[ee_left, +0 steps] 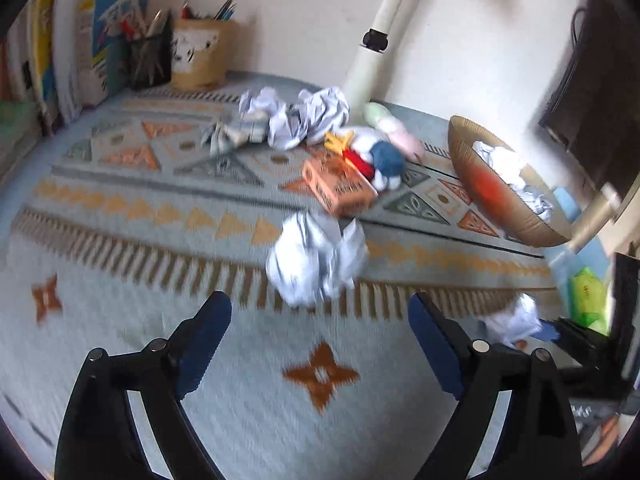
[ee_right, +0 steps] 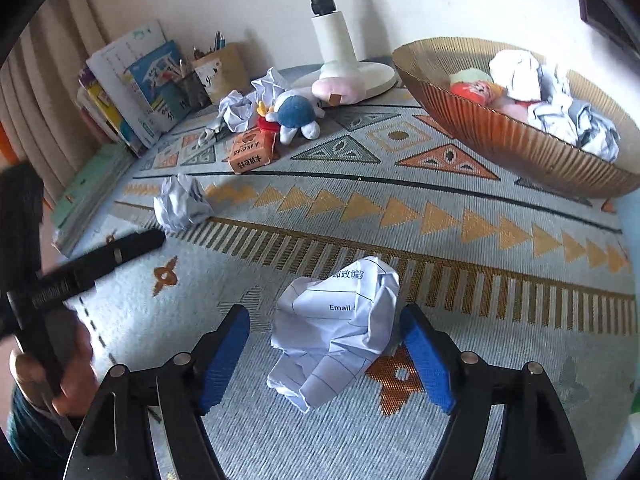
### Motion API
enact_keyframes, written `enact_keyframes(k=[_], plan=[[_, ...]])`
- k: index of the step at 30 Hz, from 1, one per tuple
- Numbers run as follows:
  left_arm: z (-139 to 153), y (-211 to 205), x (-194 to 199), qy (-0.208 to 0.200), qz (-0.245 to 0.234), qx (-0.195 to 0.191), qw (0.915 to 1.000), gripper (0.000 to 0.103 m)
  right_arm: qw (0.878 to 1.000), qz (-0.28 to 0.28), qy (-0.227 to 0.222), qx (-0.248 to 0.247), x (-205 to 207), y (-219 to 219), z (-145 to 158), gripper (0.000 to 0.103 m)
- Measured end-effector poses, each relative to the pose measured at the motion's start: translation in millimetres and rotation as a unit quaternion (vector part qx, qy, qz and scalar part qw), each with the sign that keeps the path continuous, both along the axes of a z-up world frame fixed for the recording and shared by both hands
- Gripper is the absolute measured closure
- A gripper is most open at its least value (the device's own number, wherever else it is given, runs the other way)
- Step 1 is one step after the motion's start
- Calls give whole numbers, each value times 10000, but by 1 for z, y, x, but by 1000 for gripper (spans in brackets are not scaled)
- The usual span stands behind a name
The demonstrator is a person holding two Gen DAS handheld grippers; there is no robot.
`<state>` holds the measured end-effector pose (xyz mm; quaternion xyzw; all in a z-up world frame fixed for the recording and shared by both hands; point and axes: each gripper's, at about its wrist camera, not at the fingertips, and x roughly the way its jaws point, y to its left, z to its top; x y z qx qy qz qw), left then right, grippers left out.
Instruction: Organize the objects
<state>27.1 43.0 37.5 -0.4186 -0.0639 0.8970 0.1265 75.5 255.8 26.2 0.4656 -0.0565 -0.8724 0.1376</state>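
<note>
Two blue-padded fingers of the left gripper (ee_left: 320, 320) stood wide apart in the left wrist view, gripping nothing, above the patterned cloth (ee_left: 120, 216) that covered the desk. A crumpled paper ball (ee_left: 318, 258) lay on the cloth just beyond the fingertips, clear of both pads. Farther back an orange box (ee_left: 340, 188) sat against a blue and white plush toy (ee_left: 380, 160), with more crumpled papers (ee_left: 296, 116) behind them near the white lamp base (ee_left: 360, 76). A ribbed amber bowl (ee_left: 496, 200) stood toward the desk's right edge, and pen holders (ee_left: 176, 56) and books (ee_left: 100, 36) filled the back left corner. In the right wrist view the right gripper (ee_right: 324, 332) had a printed paper wad (ee_right: 340, 328) between its open jaws; the left pad stood clear of it, and whether the right pad touched it could not be told. The bowl (ee_right: 500, 132) at the right edge held paper balls (ee_right: 560, 108) and a soft toy (ee_right: 476, 84). A person's hand (ee_right: 52, 376) at the left edge held the other gripper, pointed toward the other paper ball (ee_right: 180, 204).
</note>
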Motion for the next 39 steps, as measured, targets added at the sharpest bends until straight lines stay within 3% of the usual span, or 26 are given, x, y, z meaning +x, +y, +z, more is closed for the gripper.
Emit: enact_keyframes(k=[2, 3, 4, 7, 10, 14, 19, 23, 25, 29, 31, 32, 33, 39], plan=[[-2, 5, -12, 46, -86, -215, 9997, 15, 9998, -16, 78, 205, -1, -4, -1, 42], [-5, 9, -18, 29, -169, -211, 9996, 23, 9993, -47, 113, 347, -1, -5, -1, 48], [-8, 11, -23, -38, -254, -116, 9996, 48, 9983, -67, 155, 557, -2, -8, -1, 50], [-7, 17, -21, 67, -414, -143, 9990, 58, 9992, -22, 176, 347, -1, -3, 1, 50], [-2, 29, -15, 69, -576, -98, 9983, 58, 9990, -130, 336, 273, 4, 9, 12, 50], [32, 66, -18, 346, -1056, 109, 9937, 58, 9953, -476, 779, 310, 9, 41, 54, 50], [76, 141, -45, 766, -1626, 164, 9836, 58, 9785, -1431, 1381, 542, -4, 100, 115, 50], [79, 182, -68, 681, -1823, 342, 9803, 58, 9627, -2285, 1446, 52, -31, 156, 136, 50], [78, 198, -78, 634, -1894, 408, 9790, 58, 9548, -2622, 1398, -92, -43, 177, 140, 50], [72, 214, -91, 575, -1956, 419, 9781, 56, 9630, -2396, 1170, -400, -59, 179, 135, 50], [67, 222, -96, 403, -2178, 523, 9738, 42, 9666, -2297, 1092, -315, -62, 169, 128, 47], [60, 225, -99, 186, -2382, 598, 9692, 32, 9690, -2243, 1012, -226, -65, 164, 122, 38], [55, 227, -101, 64, -2396, 570, 9692, 15, 9718, -2165, 917, -192, -69, 160, 117, 33], [58, 194, -81, 225, -2082, 648, 9757, 14, 9667, -2333, 1013, -273, -54, 172, 108, 30]])
